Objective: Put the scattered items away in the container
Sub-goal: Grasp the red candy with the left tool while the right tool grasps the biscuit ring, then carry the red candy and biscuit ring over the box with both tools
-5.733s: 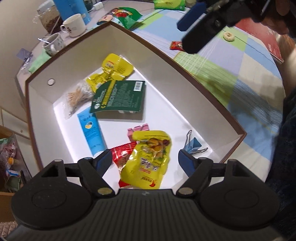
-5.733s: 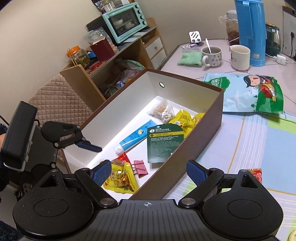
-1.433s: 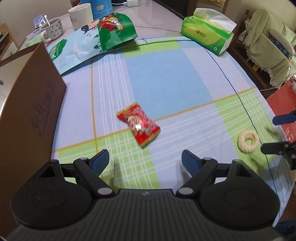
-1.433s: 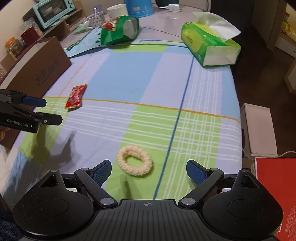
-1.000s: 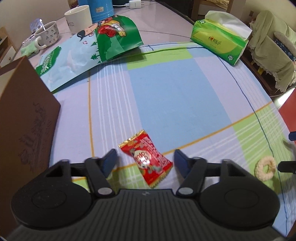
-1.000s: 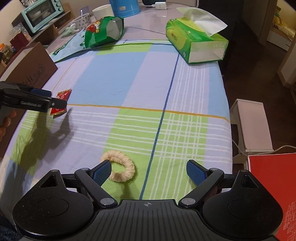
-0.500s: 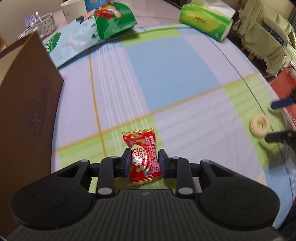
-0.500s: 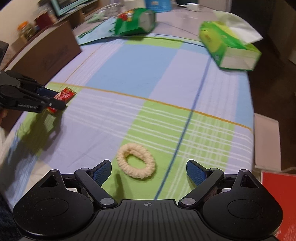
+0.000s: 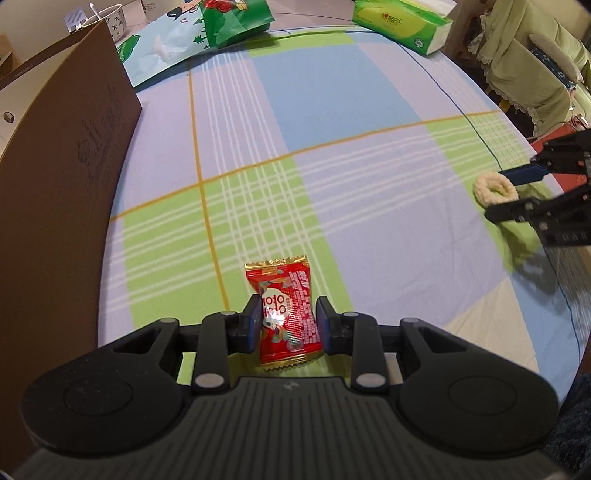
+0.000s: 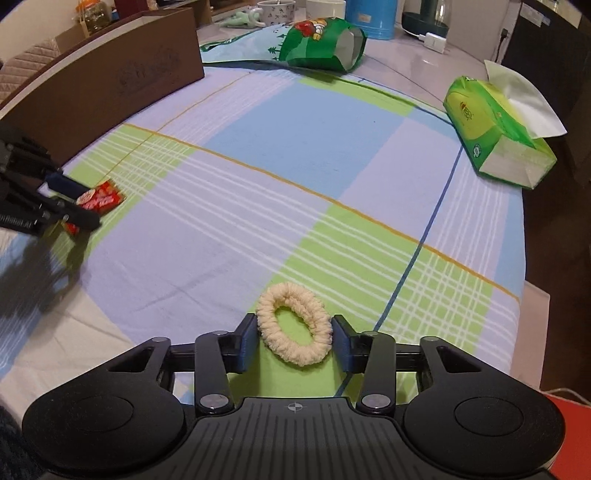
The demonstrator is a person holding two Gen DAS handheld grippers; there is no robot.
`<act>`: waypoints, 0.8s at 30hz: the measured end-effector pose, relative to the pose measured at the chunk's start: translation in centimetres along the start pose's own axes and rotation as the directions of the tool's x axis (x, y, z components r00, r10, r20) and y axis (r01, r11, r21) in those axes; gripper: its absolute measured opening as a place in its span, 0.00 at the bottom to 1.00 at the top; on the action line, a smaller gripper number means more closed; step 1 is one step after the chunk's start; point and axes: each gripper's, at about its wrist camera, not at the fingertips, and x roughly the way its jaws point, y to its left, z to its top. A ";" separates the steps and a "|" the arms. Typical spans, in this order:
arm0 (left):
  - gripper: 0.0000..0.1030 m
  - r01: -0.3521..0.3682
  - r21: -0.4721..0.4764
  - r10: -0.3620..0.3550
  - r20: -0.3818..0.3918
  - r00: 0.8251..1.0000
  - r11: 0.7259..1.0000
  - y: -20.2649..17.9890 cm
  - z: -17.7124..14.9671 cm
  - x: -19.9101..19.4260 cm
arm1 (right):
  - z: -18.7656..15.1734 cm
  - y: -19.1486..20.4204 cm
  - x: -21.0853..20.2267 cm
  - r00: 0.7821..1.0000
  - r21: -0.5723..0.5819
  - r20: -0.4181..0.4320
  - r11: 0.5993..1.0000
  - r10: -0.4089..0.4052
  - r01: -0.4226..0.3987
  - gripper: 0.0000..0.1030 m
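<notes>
A red candy packet [image 9: 285,314] with gold ends is pinched between the blue pads of my left gripper [image 9: 286,324], just above the checked cloth. From the right wrist view the same packet [image 10: 99,197] shows at the far left in that gripper. A cream hair scrunchie [image 10: 293,326] lies between the pads of my right gripper [image 10: 294,339], which has closed in on both its sides. The left wrist view shows the scrunchie [image 9: 495,188] at the far right between those fingers. The brown box [image 9: 55,155] stands along the left, its inside hidden.
A green snack bag [image 10: 321,44] lies at the back beside the box [image 10: 110,85]. A green tissue pack [image 10: 495,136] rests near the table's right edge. Mugs and a blue jug [image 10: 369,18] stand behind. A chair with pale covers [image 9: 532,70] is off the right side.
My right gripper has closed from wide open onto the scrunchie. My left gripper stays clamped on the candy packet and has shifted slightly.
</notes>
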 end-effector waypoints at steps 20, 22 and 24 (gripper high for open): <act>0.25 -0.045 -0.057 0.049 0.083 0.995 0.997 -2.5 -5.3 -5.9 | -1.0 5.2 -4.3 0.997 -0.083 0.040 0.995 0.065 -0.061 0.16; 0.25 -0.051 -0.072 0.058 0.090 0.994 0.996 -2.7 -5.8 -6.5 | -1.0 5.5 -4.5 0.997 -0.098 0.044 0.993 0.070 -0.065 0.16; 0.25 -0.057 -0.090 0.066 0.096 0.993 0.994 -2.8 -6.3 -7.0 | -1.0 5.8 -4.6 0.996 -0.111 0.046 0.991 0.079 -0.073 0.16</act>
